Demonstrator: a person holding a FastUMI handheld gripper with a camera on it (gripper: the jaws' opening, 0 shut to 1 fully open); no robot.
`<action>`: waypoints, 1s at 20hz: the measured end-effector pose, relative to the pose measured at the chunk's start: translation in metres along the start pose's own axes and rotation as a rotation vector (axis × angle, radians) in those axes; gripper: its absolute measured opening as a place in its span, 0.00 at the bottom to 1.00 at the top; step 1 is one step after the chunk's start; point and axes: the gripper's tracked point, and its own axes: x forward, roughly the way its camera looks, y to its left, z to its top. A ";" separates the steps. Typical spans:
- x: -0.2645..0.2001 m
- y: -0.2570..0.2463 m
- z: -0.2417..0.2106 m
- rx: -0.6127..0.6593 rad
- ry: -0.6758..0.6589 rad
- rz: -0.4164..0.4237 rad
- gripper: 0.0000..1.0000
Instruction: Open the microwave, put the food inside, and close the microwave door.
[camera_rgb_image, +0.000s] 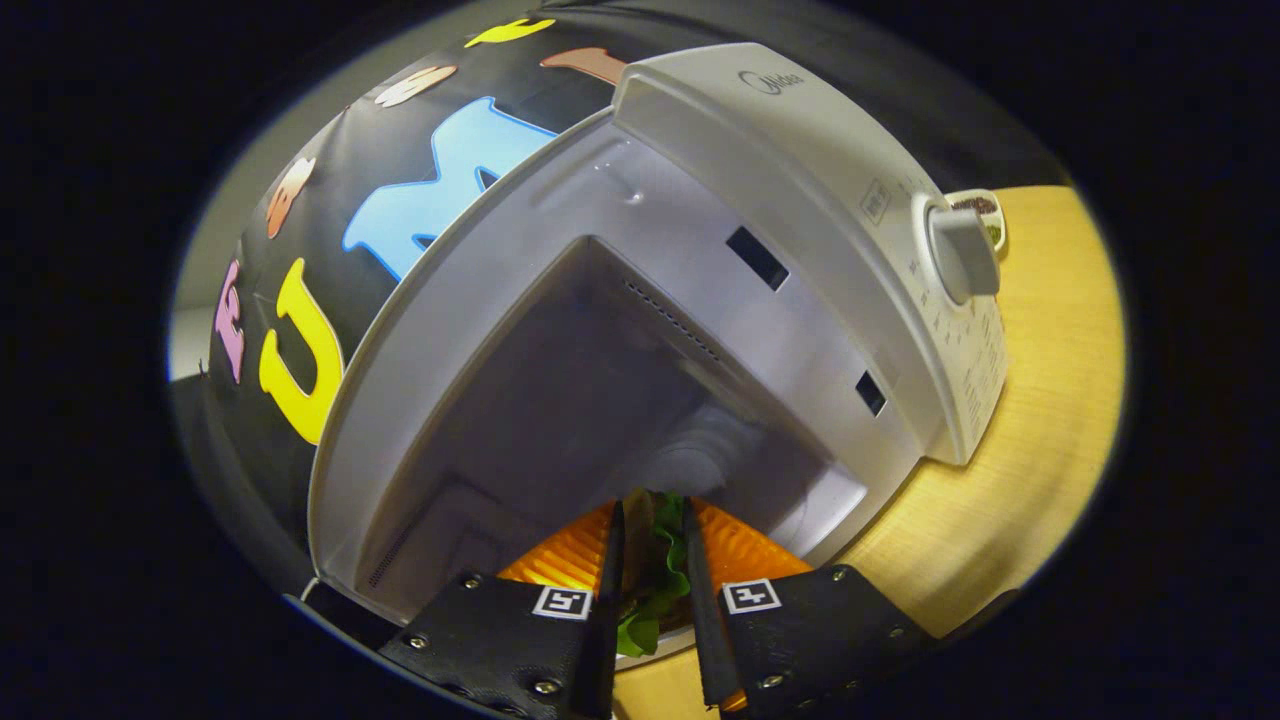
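- The tool (655, 560) sits nearest, its two fingers (610, 570) drawn close together and clenched on the food (655, 585), which shows leafy green and a darker layer in the narrow gap between them.
- The food looks like a sandwich or burger; orange ridged parts (745, 550) spread out on either side of the fingers, just beyond them.
- A pale rim (650, 660), perhaps a plate, shows under the greens between the fingers; I cannot tell what it is.
- The food is at the mouth of the microwave (640, 300), right at the front edge of the open cavity.
- Beyond the fingers the cavity (560, 400) stands open, with grey walls, a row of small vent holes on one wall and a pale round shape on its floor.
- Beside the opening, the front frame carries two dark latch slots (757, 257).
- Farther along is the control panel with a round knob (962, 250).
- The microwave stands on a wooden worktop (1040, 400).
- Past the knob, a small bowl (985, 215) with dark contents rests on the worktop.
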 end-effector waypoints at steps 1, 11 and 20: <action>-0.005 -0.001 0.004 -0.032 -0.004 -0.007 0.33; -0.118 -0.003 0.031 -0.374 0.050 0.020 0.95; -0.233 0.052 0.062 -0.574 0.072 0.203 0.95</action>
